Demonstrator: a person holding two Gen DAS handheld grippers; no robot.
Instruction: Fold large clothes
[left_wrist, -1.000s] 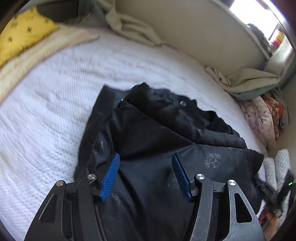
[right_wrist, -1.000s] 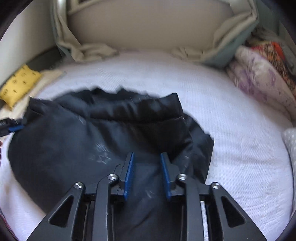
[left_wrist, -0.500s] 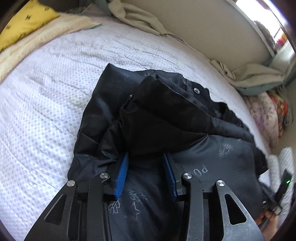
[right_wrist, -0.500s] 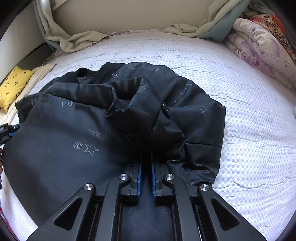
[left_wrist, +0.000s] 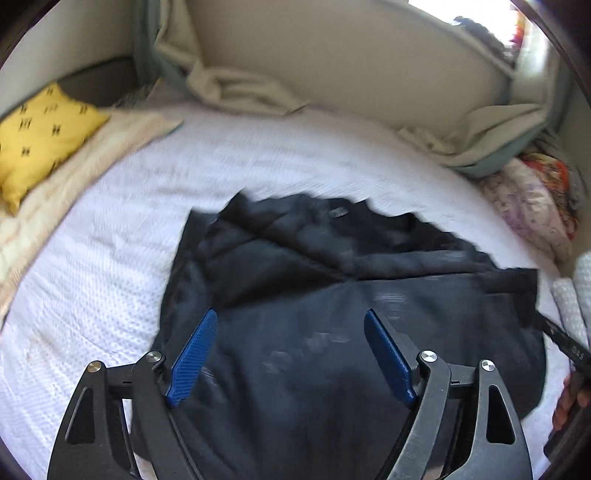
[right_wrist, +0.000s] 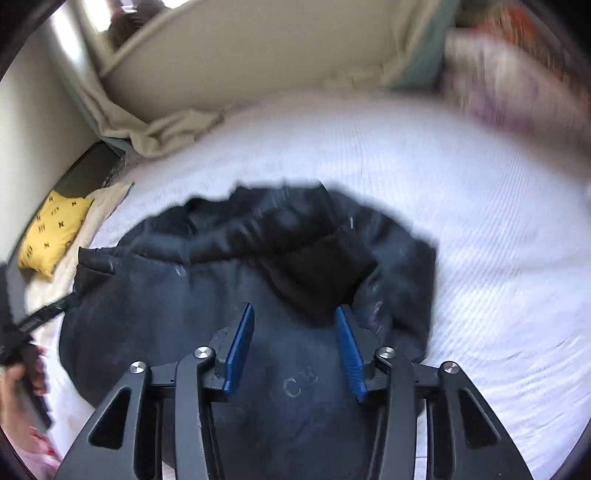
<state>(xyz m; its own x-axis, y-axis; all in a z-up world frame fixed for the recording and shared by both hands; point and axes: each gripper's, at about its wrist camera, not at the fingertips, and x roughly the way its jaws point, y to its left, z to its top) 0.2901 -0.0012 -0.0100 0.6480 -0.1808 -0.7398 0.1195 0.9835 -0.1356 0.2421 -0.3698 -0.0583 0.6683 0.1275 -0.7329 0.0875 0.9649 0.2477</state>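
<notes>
Black padded cloth: the jacket (left_wrist: 332, 295) lies bunched in a low heap on the white bedspread (left_wrist: 110, 266), straight ahead of and below both grippers.
Long axis: the heap runs crosswise to both views, from the left gripper's side to the right gripper's side; blur softens its outline, so the far hem is only a guess.
Left gripper (left_wrist: 291, 354): jaws have just been opening and stand wide; the cloth lies beneath them, not pinched.
Right gripper (right_wrist: 295, 350): jaws have just been opening, narrower than the left's; nothing is pressed between the blue pads.
Nearer hand: about even; each gripper hangs over its own end of the heap, the right one just short of the raised dark fold (right_wrist: 314, 266).
Step, judged: released after a fold; a fresh hold on the near edge seems due.
Bystanders: yellow pillow (left_wrist: 40, 136), well apart to the left.
</notes>
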